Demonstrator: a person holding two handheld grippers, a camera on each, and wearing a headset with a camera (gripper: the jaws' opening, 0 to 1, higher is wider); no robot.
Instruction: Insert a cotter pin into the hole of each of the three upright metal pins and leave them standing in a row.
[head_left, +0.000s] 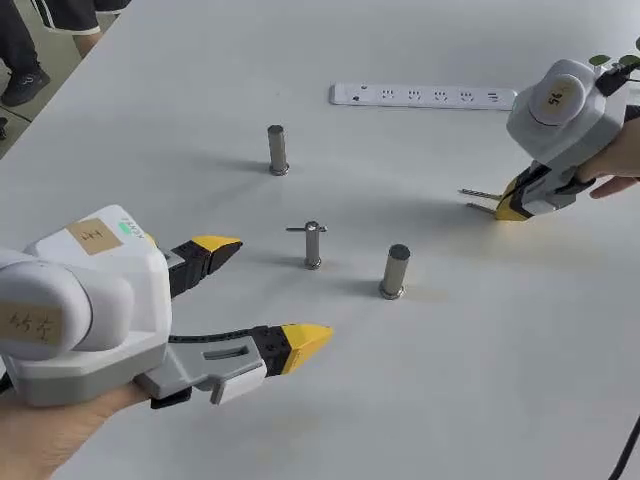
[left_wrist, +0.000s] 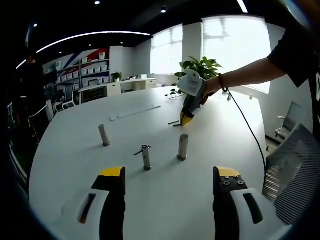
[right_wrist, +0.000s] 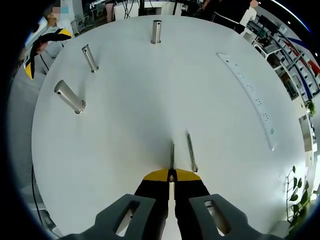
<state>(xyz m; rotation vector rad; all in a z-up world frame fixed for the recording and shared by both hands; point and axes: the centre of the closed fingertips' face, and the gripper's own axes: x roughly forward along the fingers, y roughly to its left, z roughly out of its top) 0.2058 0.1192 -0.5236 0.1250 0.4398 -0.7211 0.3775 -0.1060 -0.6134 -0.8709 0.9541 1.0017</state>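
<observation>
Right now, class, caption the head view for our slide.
Three upright metal pins, middle one already pinned; right hand-held gripper grips a cotter pin.

White table (head_left: 480, 400): three upright metal pins (head_left: 313, 245) (one cross-pinned), loose cotter pin (right_wrist: 191, 152), power strip (head_left: 425, 96).

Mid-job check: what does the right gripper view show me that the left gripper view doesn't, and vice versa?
Right gripper view: the right gripper shut on a cotter pin, with a spare cotter pin lying beside it on the table. Left gripper view: a fitted cotter pin through the middle metal pin. Both: the open left gripper, that middle pin, the bare metal pin nearer the right gripper, the other bare metal pin, the power strip.
</observation>
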